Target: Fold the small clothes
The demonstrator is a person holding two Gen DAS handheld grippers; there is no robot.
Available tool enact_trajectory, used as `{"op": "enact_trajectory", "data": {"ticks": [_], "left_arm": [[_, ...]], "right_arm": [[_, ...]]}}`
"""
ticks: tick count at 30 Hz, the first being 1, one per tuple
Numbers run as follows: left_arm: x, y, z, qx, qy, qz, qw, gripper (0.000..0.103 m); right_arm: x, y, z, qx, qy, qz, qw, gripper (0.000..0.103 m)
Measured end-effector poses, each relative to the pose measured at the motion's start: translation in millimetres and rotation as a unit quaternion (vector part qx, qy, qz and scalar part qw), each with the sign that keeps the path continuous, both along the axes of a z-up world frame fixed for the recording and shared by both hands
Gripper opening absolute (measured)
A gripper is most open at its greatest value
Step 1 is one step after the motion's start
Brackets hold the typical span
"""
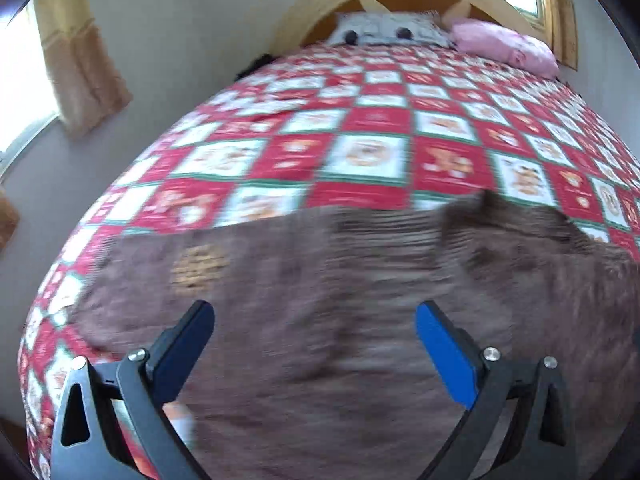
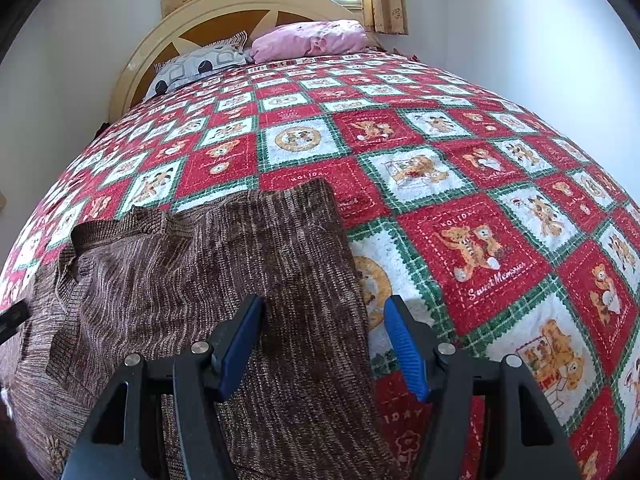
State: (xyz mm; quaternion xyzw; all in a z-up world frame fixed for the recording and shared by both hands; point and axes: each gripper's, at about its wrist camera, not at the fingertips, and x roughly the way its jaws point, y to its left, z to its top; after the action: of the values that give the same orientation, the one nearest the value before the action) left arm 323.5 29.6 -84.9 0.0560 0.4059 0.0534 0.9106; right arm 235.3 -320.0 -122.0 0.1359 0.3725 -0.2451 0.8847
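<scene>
A brown knitted garment (image 1: 360, 264) lies spread on the near part of the bed, blurred in the left wrist view, with a tan patch (image 1: 198, 268) on it. My left gripper (image 1: 314, 308) hovers over it, open wide, nothing between the fingers. In the right wrist view the garment (image 2: 240, 248) has a folded panel with a straight right edge. My right gripper (image 2: 325, 300) stands open over that edge. Its left finger is above the knit and its right finger above the bedspread, and neither pad presses on the cloth.
A red, white and green checked bedspread (image 2: 480, 220) with bear prints covers the whole bed. At the head lie a grey patterned pillow (image 2: 200, 64) and a pink pillow (image 2: 312, 40) against a wooden headboard (image 2: 224, 4). White walls flank the bed, with curtained windows.
</scene>
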Motion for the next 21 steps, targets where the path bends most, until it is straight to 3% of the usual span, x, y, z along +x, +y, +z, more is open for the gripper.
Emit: {"op": "enact_trajectory", "data": {"ticks": [3, 6, 8, 12, 14, 17, 18, 21], "left_arm": [[-26, 58, 6, -0.039, -0.017, 0.038, 0.9984, 0.103], [-44, 130, 7, -0.080, -0.035, 0.117, 0.9892, 0.103], [-52, 182, 8, -0.085, -0.056, 0.194, 0.9758, 0.103], [-48, 249, 1, -0.133, -0.063, 0.261, 0.9541, 0.093], [-43, 276, -11, -0.189, -0.051, 0.272, 0.9421, 0.088], [-34, 287, -28, -0.252, -0.035, 0.258, 0.9321, 0.063], [-28, 282, -34, -0.268, -0.029, 0.247, 0.9309, 0.052], [-15, 270, -43, -0.264, -0.021, 0.224, 0.9381, 0.050]], "right_arm": [[0, 1, 0, -0.001, 0.001, 0.000, 1.000, 0.063], [0, 1, 0, -0.001, 0.001, 0.000, 1.000, 0.063], [0, 1, 0, 0.000, 0.001, 0.000, 1.000, 0.064], [1, 1, 0, -0.001, 0.001, 0.000, 1.000, 0.064], [1, 1, 0, -0.001, 0.001, 0.000, 1.000, 0.064], [1, 1, 0, -0.003, 0.003, 0.001, 1.000, 0.064], [1, 1, 0, -0.003, 0.004, 0.001, 1.000, 0.065], [1, 1, -1, -0.004, 0.004, 0.002, 1.000, 0.065]]}}
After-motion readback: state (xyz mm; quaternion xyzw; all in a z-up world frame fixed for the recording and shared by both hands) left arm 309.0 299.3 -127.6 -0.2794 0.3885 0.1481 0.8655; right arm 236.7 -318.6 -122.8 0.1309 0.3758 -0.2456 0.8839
